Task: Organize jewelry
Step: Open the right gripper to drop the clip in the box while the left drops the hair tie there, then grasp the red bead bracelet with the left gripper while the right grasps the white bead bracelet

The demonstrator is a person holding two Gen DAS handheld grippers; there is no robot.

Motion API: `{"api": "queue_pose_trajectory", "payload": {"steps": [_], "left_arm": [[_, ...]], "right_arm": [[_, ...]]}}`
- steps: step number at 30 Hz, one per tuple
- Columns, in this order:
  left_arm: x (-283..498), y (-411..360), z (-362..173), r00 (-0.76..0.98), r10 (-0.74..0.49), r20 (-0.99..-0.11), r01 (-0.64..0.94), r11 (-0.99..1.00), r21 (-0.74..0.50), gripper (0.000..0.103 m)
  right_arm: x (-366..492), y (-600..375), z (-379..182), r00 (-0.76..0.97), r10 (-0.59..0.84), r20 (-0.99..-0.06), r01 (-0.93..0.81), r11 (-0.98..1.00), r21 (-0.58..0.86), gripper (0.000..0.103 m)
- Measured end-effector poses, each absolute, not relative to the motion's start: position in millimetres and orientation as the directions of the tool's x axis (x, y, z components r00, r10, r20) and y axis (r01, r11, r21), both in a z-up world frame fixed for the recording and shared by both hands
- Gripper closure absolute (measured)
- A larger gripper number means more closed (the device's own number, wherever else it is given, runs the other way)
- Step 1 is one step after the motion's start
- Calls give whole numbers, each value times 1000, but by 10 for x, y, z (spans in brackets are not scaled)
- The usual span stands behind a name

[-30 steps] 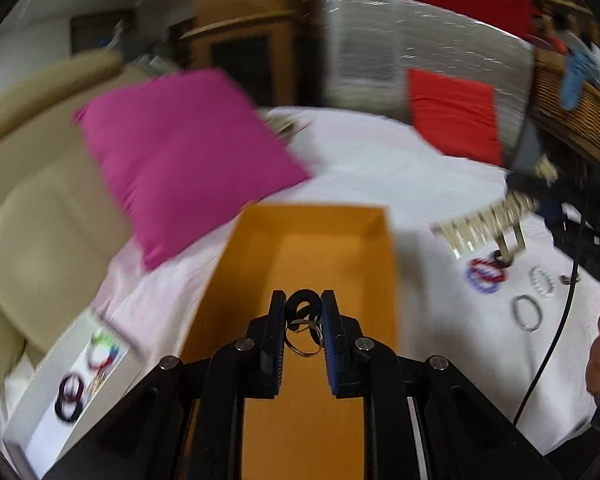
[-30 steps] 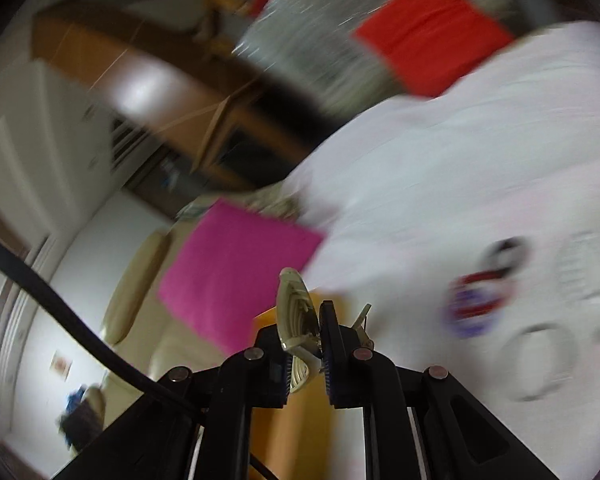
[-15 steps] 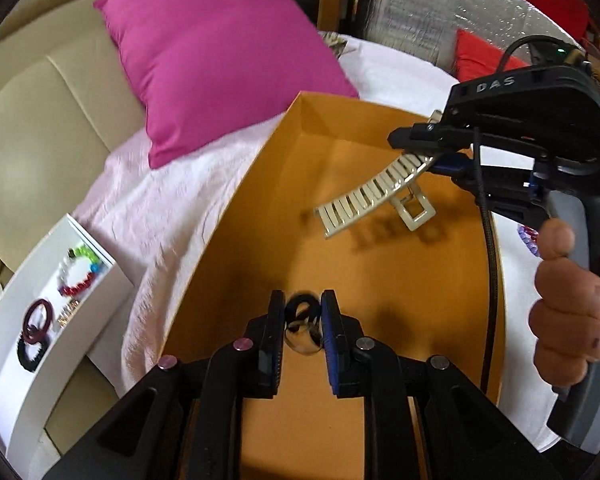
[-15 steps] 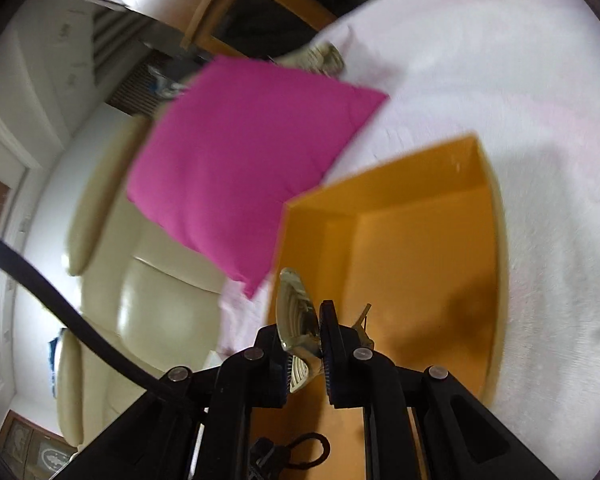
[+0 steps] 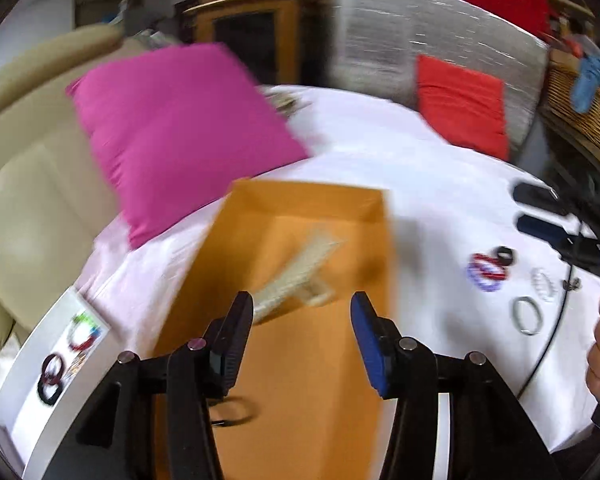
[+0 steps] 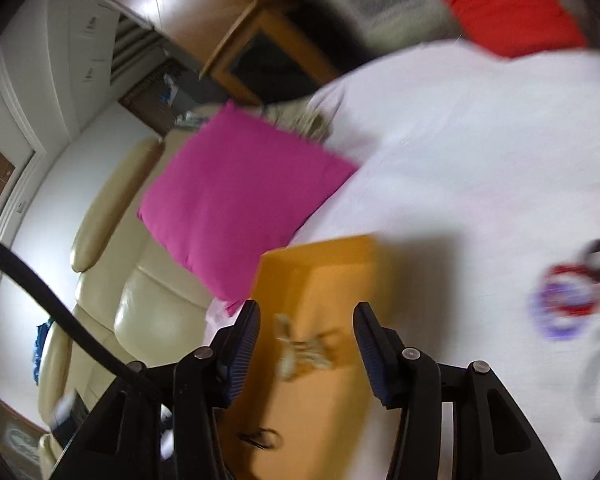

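An orange box (image 5: 308, 200) sits on the white cloth. In it lie a cream hair claw clip (image 5: 300, 276) and, nearer me, a black hair tie (image 5: 230, 414). My left gripper (image 5: 300, 312) hangs over the box's near part, its jaws opening with nothing gripped between them. In the right wrist view my right gripper (image 6: 308, 320) is over the same box (image 6: 324, 256), its jaws opening too. The clip (image 6: 300, 352) and the hair tie (image 6: 260, 438) lie loose below it. The picture is blurred.
Right of the box, on the cloth, lie a red-and-purple bracelet (image 5: 488, 272), a clear beaded one (image 5: 544, 284) and a silver bangle (image 5: 526, 316). A white tray (image 5: 28, 400) with bracelets stands at the left. A pink pillow (image 5: 180, 132) leans on a cream sofa; a red cushion (image 5: 460, 104) is behind.
Both grippers have opened. The hair tie left the left jaws and the clip left the right jaws; both now lie in the orange box. Both views have drawn back from it.
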State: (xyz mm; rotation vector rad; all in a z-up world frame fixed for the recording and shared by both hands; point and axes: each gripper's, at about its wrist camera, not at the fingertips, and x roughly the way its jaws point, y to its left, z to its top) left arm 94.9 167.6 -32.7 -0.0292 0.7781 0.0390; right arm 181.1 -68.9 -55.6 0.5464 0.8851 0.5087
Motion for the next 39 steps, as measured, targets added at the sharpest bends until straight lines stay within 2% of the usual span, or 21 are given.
{"api": "queue_pose_trajectory", "payload": {"steps": [3, 9, 14, 17, 18, 21, 25, 30, 33, 35, 37, 38, 39], "left_arm": [[1057, 1177, -317, 731, -17, -682, 18, 1000, -5, 45], [1542, 390, -556, 691, -69, -720, 83, 996, -16, 45], [1982, 37, -826, 649, -100, -754, 126, 992, -23, 46], [2162, -57, -1002, 606, -126, -786, 150, 988, -43, 59], [2184, -88, -1058, 584, -140, -800, 165, 985, -52, 59], [2297, -159, -1237, 524, -126, -842, 182, 983, -34, 59], [2372, -220, -1237, 537, -133, -833, 215, 976, -17, 59], [2545, -234, -1288, 520, -187, -833, 227, 971, -75, 59], [2683, -334, -1384, 507, -164, -846, 245, 969, -41, 59], [2739, -383, -1463, 486, -156, -860, 257, 966, -29, 59], [2765, -394, -1477, 481, -160, -862, 258, 965, -35, 59], [2787, -397, -1476, 478, -172, -861, 262, 964, -47, 62], [2804, -408, -1487, 469, -185, -864, 269, 961, -60, 73]], "right_arm": [[1548, -1572, -613, 599, 548, -584, -95, 773, 628, 51], [1215, -2818, -1035, 637, 482, -601, 132, 700, 702, 52], [1262, -3122, -1346, 612, 476, -631, 215, 668, 712, 53], [1354, -3209, -1473, 591, 461, -662, 258, 669, 697, 56], [1392, -3228, -1496, 583, 458, -670, 264, 674, 690, 60], [1456, -3255, -1534, 571, 442, -692, 267, 697, 666, 60], [1570, -3191, -1610, 529, 402, -747, 277, 750, 600, 60], [1694, -3005, -1583, 533, 310, -787, 264, 823, 503, 62], [1758, -2900, -1609, 537, 234, -811, 255, 871, 420, 62], [1801, -2785, -1588, 543, 162, -824, 234, 913, 334, 66], [1839, -2672, -1593, 543, 87, -835, 218, 946, 240, 78], [1851, -2625, -1595, 545, 50, -837, 209, 959, 194, 81], [1854, -2583, -1596, 548, 15, -837, 197, 969, 147, 87]]}}
